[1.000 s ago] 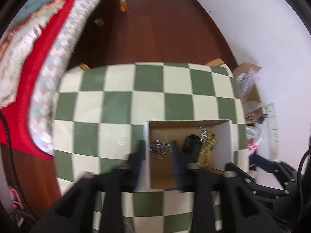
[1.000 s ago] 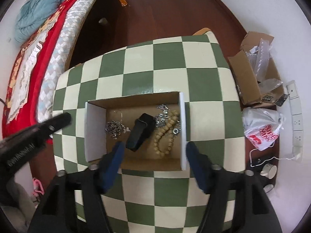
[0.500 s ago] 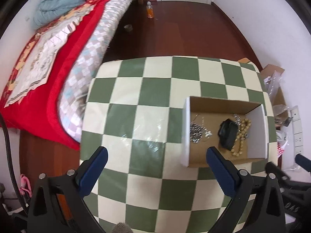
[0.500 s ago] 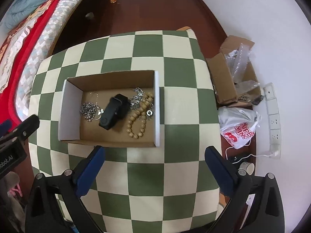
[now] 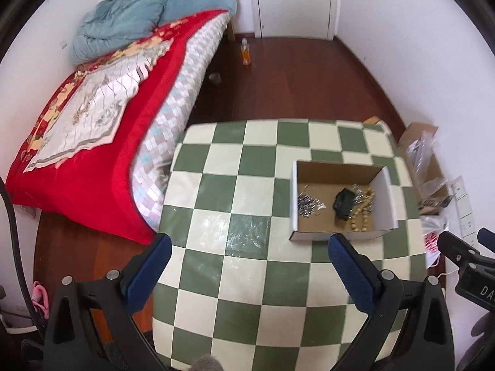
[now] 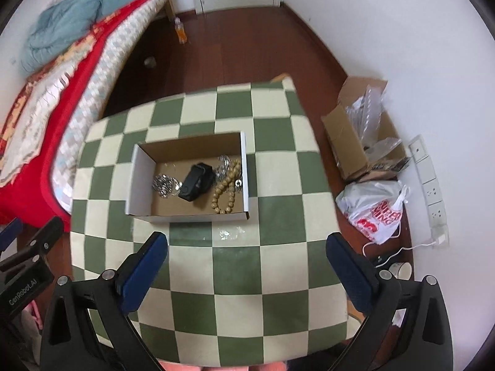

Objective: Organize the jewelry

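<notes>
An open cardboard box (image 6: 140,176) (image 5: 390,191) stands on the green-and-cream checkered table (image 6: 241,266) (image 5: 235,204). Inside lie a silver chain (image 6: 165,184) (image 5: 306,205), a black wristband (image 6: 196,181) (image 5: 343,202), a wooden bead bracelet (image 6: 227,190) (image 5: 362,211) and another silver piece (image 6: 223,164). My left gripper (image 5: 247,269) is open and empty, high above the table, left of and nearer than the box. My right gripper (image 6: 247,269) is open and empty, above the table in front of the box.
A bed with a red cover (image 5: 92,160) borders the table's left. On the floor at right are a cardboard box with plastic wrap (image 6: 362,136), a white shopping bag (image 6: 374,210) and a power strip (image 6: 430,188). An orange bottle (image 5: 246,52) stands on the wooden floor.
Both grippers opened wide and pulled up and back from the box. The box looks smaller and farther in both views. The jewelry stays in the box.
</notes>
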The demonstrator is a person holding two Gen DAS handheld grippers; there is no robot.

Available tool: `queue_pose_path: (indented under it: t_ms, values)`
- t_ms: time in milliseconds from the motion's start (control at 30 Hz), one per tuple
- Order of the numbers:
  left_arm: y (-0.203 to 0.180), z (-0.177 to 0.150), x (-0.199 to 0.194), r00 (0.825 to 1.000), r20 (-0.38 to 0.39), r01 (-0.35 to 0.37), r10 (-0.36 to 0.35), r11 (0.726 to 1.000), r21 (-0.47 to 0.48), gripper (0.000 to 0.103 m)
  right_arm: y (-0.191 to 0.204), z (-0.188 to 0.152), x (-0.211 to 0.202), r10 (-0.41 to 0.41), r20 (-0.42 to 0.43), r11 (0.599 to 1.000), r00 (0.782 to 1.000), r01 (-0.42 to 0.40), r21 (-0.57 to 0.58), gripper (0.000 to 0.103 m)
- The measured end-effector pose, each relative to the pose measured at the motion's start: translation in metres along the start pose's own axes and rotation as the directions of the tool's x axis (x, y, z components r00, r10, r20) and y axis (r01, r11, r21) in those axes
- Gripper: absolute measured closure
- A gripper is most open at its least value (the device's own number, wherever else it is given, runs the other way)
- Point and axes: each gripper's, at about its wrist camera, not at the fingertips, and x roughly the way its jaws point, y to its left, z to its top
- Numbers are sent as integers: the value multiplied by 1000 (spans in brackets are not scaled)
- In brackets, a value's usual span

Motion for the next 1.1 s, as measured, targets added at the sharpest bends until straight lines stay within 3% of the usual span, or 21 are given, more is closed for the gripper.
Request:
queue_pose_path:
  t_ms: [233,500,833,1100]
  values:
    - [5,-11,-74,992,112,55,-53,998,-8,0,-4,-27,-81,-7,152,1000,988,8,-4,0]
    - [7,-20,-146,977,200,82,-81,997,0,0,-8,-52,-169,-41,286,999,957,43,-1,0]
    - [10,-20,-186,974,207,95,-89,995,-17,0,-7,-64,-239,-74,342,996,937,84,-16,0]
    - [11,-20,-188,982,177,77,-70,996,-33,0,-4,-62,-258,-85,364,994,928,102,-27,0]
